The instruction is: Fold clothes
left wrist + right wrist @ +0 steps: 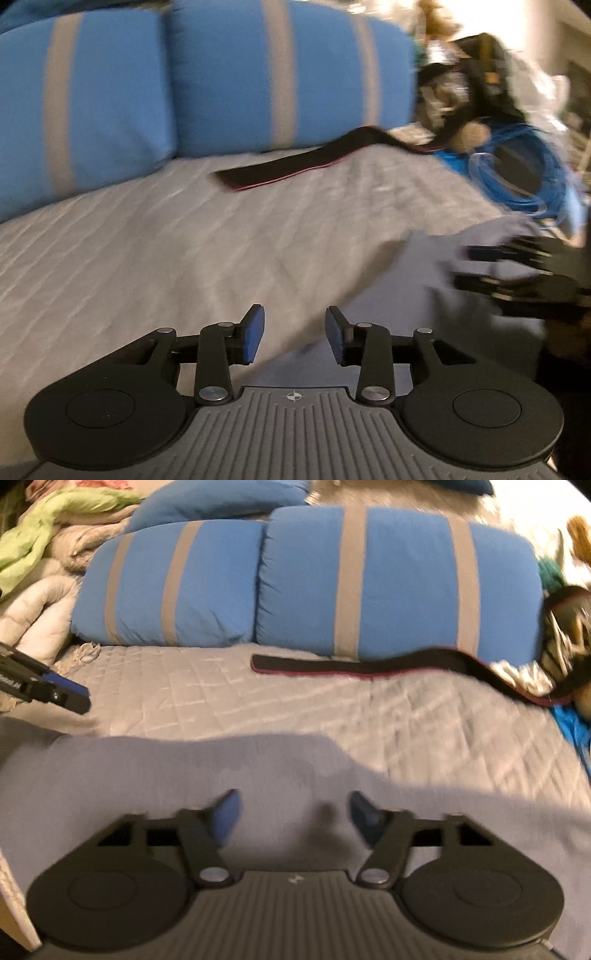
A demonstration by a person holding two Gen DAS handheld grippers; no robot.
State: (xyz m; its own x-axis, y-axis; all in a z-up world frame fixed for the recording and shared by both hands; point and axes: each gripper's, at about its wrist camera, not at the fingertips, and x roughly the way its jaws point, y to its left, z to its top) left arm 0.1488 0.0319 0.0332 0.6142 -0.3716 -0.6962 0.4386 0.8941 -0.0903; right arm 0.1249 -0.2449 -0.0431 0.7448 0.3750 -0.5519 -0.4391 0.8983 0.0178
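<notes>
1. Left gripper [294,334]: jaws part-way apart, nothing between the pads. It hangs over the near-left edge of the grey garment [258,775], where cloth meets the quilted bed cover [166,236]. No grip on the cloth.
2. Right gripper [293,821]: jaws also apart w/ a clear gap, tips low over the garment's near middle. Cloth shows in the gap, but pads don't look to be pressing it. Blur makes contact hard to call.
3. Garment lies spread flat on the near part of the bed, far edge running roughly parallel to the pillows, right side tapering toward the bed's right edge. Prob. laid out flat so a fold can be made across it; which fold, can't tell.
4. Both grippers sit at the near side, one toward the left edge of the cloth, one mid. Reads as setting up for a two-point pickup.
5. Open room: bare quilt between the garment's far edge and the two blue striped pillows [306,576], enough to carry a fold away from the person.
6. Obstacles: dark strap [332,664] lies along the pillows' foot, trailing to the right edge; blue cable coil [524,170] and clutter at the far-right corner; rumpled bedding [44,572] at the far-left. Keep the fold short of the strap.
</notes>
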